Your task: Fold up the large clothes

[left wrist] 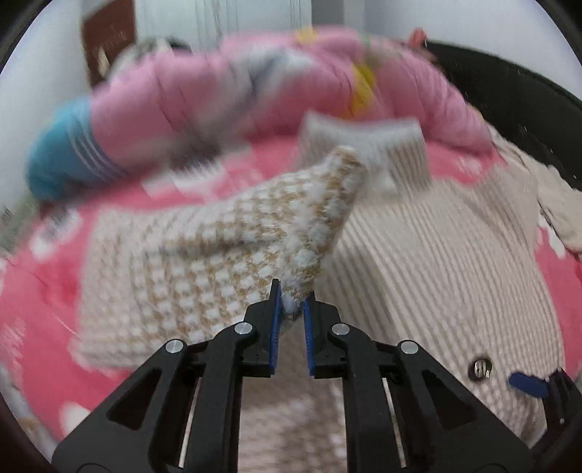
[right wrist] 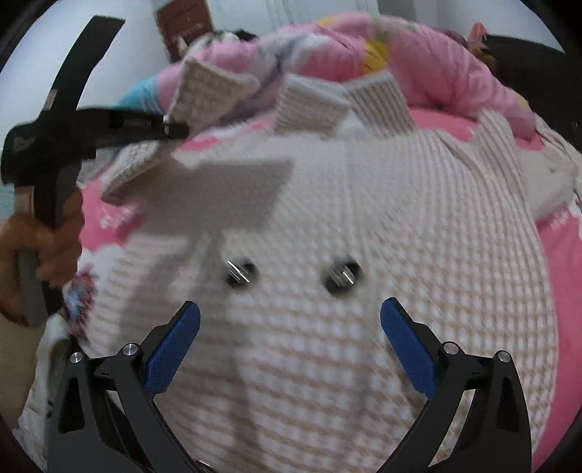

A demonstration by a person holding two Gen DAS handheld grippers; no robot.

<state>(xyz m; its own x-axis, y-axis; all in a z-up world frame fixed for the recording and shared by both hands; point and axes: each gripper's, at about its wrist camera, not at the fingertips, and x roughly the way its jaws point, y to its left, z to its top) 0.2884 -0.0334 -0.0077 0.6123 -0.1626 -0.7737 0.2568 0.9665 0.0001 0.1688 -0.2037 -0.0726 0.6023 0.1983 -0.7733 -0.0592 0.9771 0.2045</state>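
A beige and white checked knit jacket (right wrist: 363,203) lies spread on a pink bed, with two dark metal buttons (right wrist: 342,278) on its front. My left gripper (left wrist: 291,302) is shut on a sleeve (left wrist: 283,225) of the jacket and holds it lifted over the body. In the right wrist view the left gripper (right wrist: 174,131) shows at the upper left with the sleeve cuff (right wrist: 211,91) above it. My right gripper (right wrist: 291,324) is open and empty, just above the jacket's lower front. Its blue pad (left wrist: 527,384) shows at the lower right of the left wrist view.
A rolled pink quilt (left wrist: 254,94) with a blue end (left wrist: 62,156) lies along the far side of the pink bed sheet (left wrist: 43,298). A dark object (left wrist: 509,94) stands at the back right. A white wall and brown door (right wrist: 185,22) are behind.
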